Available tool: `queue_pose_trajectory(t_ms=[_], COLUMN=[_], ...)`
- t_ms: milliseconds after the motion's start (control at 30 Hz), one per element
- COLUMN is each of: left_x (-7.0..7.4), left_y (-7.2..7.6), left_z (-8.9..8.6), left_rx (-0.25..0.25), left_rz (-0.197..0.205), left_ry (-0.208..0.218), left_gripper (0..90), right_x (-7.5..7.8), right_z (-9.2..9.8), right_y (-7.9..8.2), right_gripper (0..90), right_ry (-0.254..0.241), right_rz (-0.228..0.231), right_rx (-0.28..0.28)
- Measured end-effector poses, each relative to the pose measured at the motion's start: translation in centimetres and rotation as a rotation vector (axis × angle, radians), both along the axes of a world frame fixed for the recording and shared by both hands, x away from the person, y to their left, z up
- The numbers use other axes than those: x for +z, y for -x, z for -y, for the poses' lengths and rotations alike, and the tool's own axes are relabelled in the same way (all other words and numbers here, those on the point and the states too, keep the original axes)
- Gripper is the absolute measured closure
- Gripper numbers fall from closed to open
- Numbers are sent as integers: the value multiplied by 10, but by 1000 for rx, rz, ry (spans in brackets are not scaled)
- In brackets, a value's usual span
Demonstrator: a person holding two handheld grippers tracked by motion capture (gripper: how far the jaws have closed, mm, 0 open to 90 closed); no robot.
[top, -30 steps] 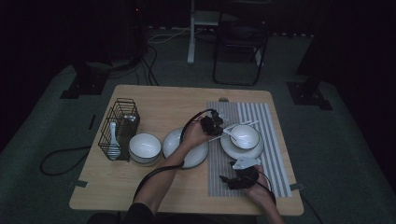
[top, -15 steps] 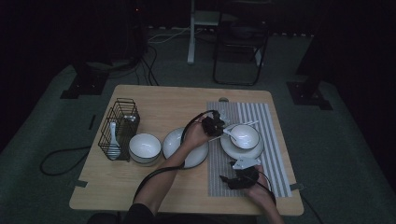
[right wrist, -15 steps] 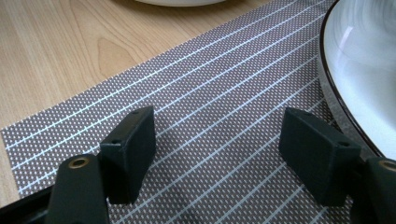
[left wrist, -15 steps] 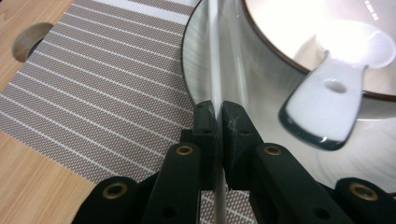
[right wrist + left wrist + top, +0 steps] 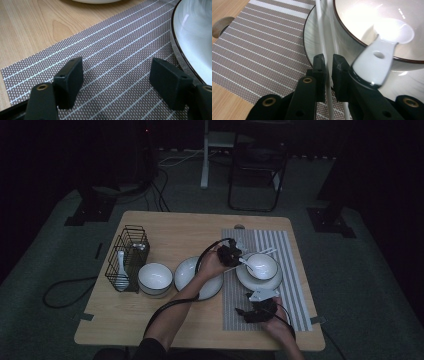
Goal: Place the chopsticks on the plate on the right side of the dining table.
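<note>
A wooden table [image 5: 165, 325] holds everything. A striped mat [image 5: 295, 265] lies by the table's right edge and runs from the far edge almost to the near edge. A black wire basket [image 5: 131, 251] stands near the left edge, and a white spoon [image 5: 120, 262] sticks up inside it. Just beside the basket sits a white bowl [image 5: 155, 276]. Next to that bowl, in the middle of the table, lies an empty white plate [image 5: 186, 270].

On the mat sits another plate [image 5: 272, 281] with a dark rim. A second bowl [image 5: 264, 265] rests on this plate, and a second spoon [image 5: 378, 58] lies in it with its handle over the bowl's rim.

Two thin white chopsticks [image 5: 321, 27] lie across the plate's left side, just beside the bowl.

The left gripper [image 5: 327, 72] is at the plate's edge. Its jaws are almost shut, with just a thin gap, and they have just been opening a little. One chopstick runs through the gap. I cannot tell if the pads press on it.

The right gripper [image 5: 116, 80] hovers over the mat near the table's near edge. Its jaws stand wide apart and hold nothing. Bare mat lies between them.
</note>
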State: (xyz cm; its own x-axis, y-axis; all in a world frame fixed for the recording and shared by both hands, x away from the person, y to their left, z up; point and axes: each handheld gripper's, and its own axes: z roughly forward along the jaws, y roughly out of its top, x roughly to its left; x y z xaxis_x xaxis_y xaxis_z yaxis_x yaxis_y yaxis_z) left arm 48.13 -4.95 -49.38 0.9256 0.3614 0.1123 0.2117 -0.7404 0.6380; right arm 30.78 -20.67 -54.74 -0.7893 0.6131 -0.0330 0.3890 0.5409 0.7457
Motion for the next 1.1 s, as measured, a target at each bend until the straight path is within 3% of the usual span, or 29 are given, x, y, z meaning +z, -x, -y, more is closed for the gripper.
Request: queue_pose_trajectory(t_ms=[533,1100], left_x=[8,-2], left_y=[1,6], left_z=[-28,-45], left_rx=[10,20], left_rz=[-48,-104], left_ry=[65,34], left_gripper=[792,805], right_x=[0,0], right_z=[0,0], right_y=[0,0], right_gripper=[272,272], right_ry=[1,0], right_rz=[-1,2], right_rx=[-3,-1])
